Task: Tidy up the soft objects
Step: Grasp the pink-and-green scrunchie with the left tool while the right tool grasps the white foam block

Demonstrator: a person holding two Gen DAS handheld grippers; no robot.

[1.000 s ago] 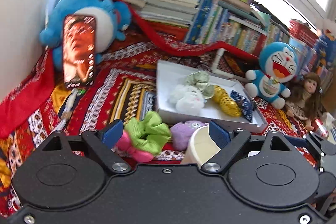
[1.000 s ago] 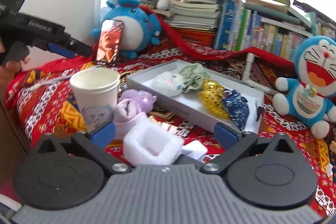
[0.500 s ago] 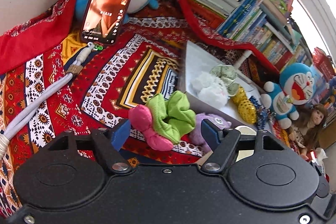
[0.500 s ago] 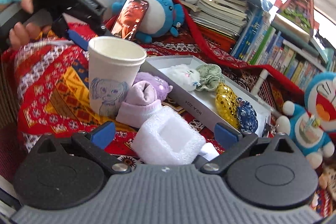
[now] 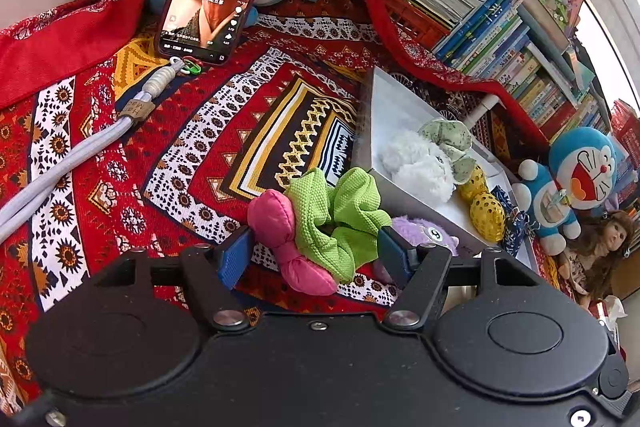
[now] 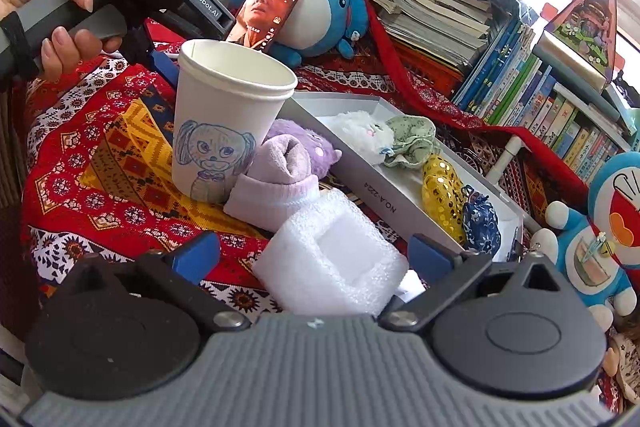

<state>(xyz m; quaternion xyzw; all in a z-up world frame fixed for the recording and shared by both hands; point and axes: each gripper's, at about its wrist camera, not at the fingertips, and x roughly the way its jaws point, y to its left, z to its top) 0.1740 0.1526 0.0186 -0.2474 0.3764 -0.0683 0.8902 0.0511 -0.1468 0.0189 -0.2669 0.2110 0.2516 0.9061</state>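
Two scrunchies, puffy pink (image 5: 290, 243) and waffle-textured green (image 5: 336, 223), sit between the spread left tool (image 5: 312, 255); right tool (image 6: 316, 253) gapes.

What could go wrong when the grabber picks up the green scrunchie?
The left gripper is open around both the green scrunchie and the pink bow, so it may grab both together. Moving toward the white box, it might also bump the tall paper cup nearby and tip it.

"NO.A-222A" on box wall (image 6: 380, 199); "GenRobot.AI" (also "DAS") on left gripper (image 6: 168, 67)
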